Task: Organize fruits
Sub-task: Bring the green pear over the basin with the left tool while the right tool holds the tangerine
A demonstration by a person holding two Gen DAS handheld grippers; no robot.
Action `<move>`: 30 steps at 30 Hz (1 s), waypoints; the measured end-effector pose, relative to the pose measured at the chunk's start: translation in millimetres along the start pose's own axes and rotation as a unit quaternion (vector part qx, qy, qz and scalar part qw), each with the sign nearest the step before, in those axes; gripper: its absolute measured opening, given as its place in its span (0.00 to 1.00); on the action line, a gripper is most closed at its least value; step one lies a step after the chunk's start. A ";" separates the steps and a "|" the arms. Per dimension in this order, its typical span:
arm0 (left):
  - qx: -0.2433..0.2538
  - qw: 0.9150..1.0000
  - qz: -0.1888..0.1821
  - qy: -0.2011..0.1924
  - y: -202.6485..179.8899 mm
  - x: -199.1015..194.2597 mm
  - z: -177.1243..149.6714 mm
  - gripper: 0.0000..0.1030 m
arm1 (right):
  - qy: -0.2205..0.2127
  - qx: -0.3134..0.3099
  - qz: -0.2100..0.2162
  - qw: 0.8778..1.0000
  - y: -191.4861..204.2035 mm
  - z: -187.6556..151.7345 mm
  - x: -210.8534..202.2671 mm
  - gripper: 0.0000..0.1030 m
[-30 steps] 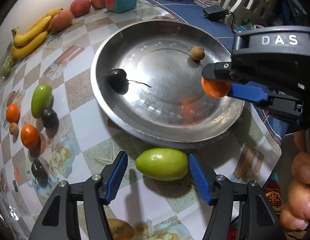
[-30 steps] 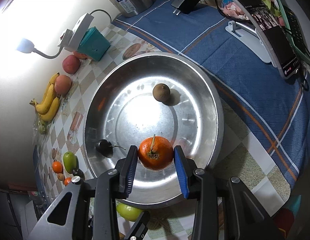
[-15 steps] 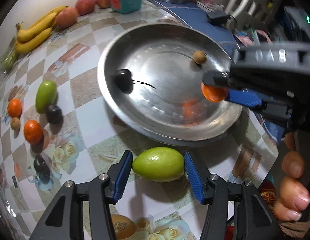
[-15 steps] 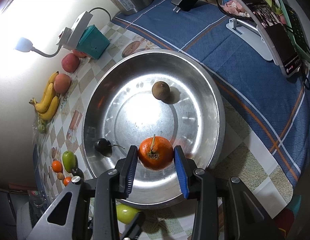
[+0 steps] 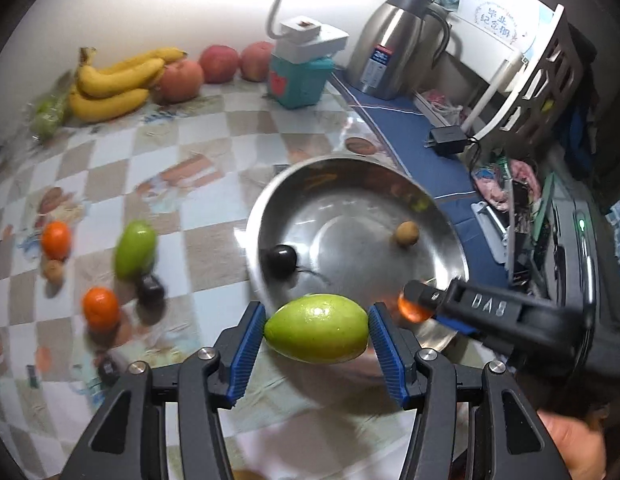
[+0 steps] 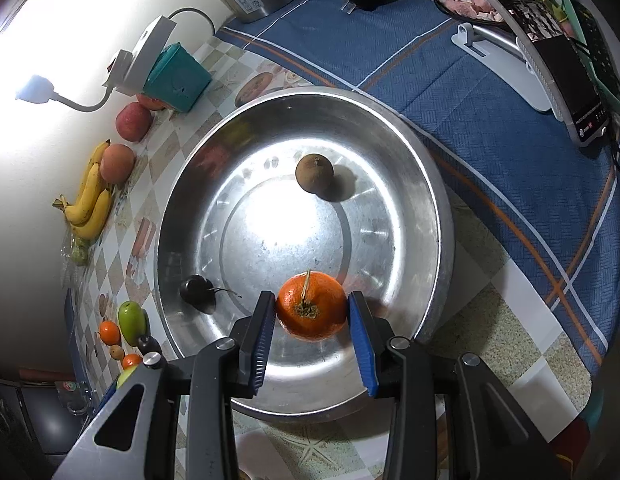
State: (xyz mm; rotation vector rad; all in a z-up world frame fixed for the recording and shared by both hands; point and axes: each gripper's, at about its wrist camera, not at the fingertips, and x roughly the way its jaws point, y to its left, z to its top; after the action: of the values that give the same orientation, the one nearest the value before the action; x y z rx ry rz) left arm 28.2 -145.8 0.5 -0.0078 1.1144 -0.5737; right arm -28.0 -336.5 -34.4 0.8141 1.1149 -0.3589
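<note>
My left gripper (image 5: 317,334) is shut on a green oval fruit (image 5: 315,328), held clear of the table just in front of the steel bowl (image 5: 449,226). My right gripper (image 6: 311,322) is shut on an orange mandarin (image 6: 311,305), held over the near part of the steel bowl (image 6: 441,216). In the left wrist view the right gripper (image 5: 415,305) shows at the bowl's right rim with the mandarin (image 5: 409,308). A dark cherry (image 6: 196,289) and a small brown fruit (image 6: 313,173) lie inside the bowl.
On the checked tablecloth to the left lie a second green fruit (image 5: 134,249), two mandarins (image 5: 100,308), dark cherries (image 5: 150,289) and a small brown fruit (image 5: 54,270). Bananas (image 5: 118,80), apples (image 5: 218,63), a teal box (image 5: 300,80) and a steel flask (image 5: 399,46) stand along the back wall.
My left gripper closed on the green fruit and lifted it off the table toward the bowl, tilting as it rose. The right gripper stayed still with the mandarin.
</note>
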 end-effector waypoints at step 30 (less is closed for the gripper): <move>-0.029 0.998 -0.019 0.057 0.9 57.0 7.1 0.57 | 0.006 0.003 -0.029 1.000 -7.9 3.9 9.6 0.38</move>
State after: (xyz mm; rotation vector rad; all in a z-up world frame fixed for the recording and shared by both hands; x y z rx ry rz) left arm 52.4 -171.9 -44.6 -0.0466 1.2434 -0.5815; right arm -26.4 -343.4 -45.4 0.7917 1.1506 -0.4067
